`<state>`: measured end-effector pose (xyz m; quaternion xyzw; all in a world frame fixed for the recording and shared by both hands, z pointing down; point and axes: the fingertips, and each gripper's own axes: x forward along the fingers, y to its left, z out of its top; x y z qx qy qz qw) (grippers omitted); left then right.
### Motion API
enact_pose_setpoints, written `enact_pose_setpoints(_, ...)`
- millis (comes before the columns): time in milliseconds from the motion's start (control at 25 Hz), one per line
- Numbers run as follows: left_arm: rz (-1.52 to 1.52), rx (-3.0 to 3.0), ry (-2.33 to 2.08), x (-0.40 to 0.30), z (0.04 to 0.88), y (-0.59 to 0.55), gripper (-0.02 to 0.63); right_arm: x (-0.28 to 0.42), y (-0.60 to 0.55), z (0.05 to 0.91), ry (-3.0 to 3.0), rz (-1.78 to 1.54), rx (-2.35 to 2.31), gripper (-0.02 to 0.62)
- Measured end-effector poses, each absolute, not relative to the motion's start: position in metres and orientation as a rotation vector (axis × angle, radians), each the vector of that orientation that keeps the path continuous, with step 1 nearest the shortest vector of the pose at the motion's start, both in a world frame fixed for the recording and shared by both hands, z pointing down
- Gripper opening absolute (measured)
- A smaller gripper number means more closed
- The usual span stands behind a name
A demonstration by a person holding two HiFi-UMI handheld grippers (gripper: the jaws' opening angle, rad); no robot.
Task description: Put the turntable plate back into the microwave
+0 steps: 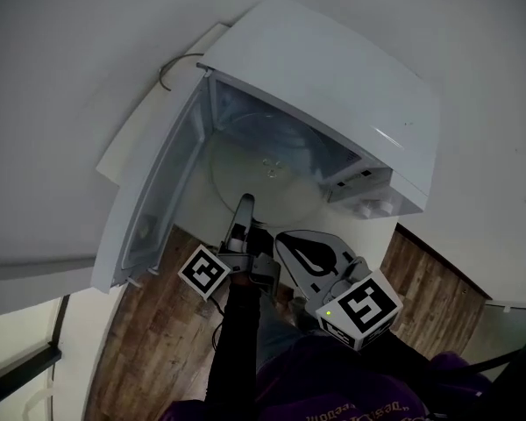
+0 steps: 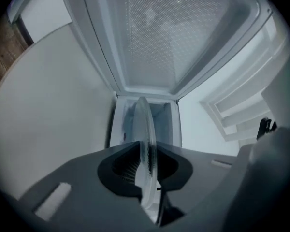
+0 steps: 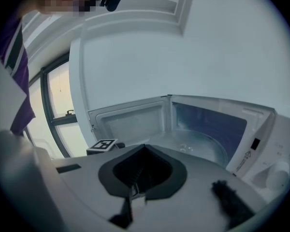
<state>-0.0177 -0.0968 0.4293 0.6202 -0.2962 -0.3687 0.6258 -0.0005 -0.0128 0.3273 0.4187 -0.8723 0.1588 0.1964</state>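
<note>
A: So why is the left gripper (image 1: 244, 209) clamped on the six o'clock rim of the turntable plate (image 1: 267, 160)?

B: Probably to slide it flat into the microwave (image 1: 333, 77); it seems mostly inside. The right gripper (image 3: 135, 193) hangs shut, empty.

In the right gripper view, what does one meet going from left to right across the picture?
Window → microwave door, open → turntable plate → control panel.
</note>
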Motion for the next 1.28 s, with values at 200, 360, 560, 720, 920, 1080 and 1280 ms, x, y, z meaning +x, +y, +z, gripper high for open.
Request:
enact_pose_setpoints(200,-0.857,1.44,-0.651,-0.01,0.44,-0.13,0.049,-0.002,-0.022,0.338,-2.389,0.437,1.187,0.009)
enact_pose_setpoints(360,-0.81,1.469,-0.641,0.005,0.448,-0.155,0.049,0.0,-0.027,0.348,-2.355,0.451,1.185,0.009)
enact_pose_setpoints(560,-0.812,1.461,-0.61,0.029,0.443,-0.183,0.051,0.01,-0.034,0.355,-2.317,0.459,1.175,0.009)
enact_pose_setpoints(720,-0.828,1.445,-0.59,0.043,0.441,-0.2,0.051,0.021,-0.039,0.36,-2.282,0.459,1.206,0.009)
enact_pose_setpoints(920,-0.8,1.445,-0.605,0.057,0.442,-0.211,0.051,0.032,-0.043,0.365,-2.253,0.47,1.227,0.009)
enact_pose_setpoints(1080,-0.762,1.452,-0.617,0.067,0.443,-0.216,0.051,0.04,-0.048,0.363,-2.246,0.458,1.238,0.009)
enact_pose_setpoints(1280,-0.743,1.443,-0.641,0.068,0.446,-0.221,0.052,0.053,-0.052,0.358,-2.23,0.433,1.27,0.009)
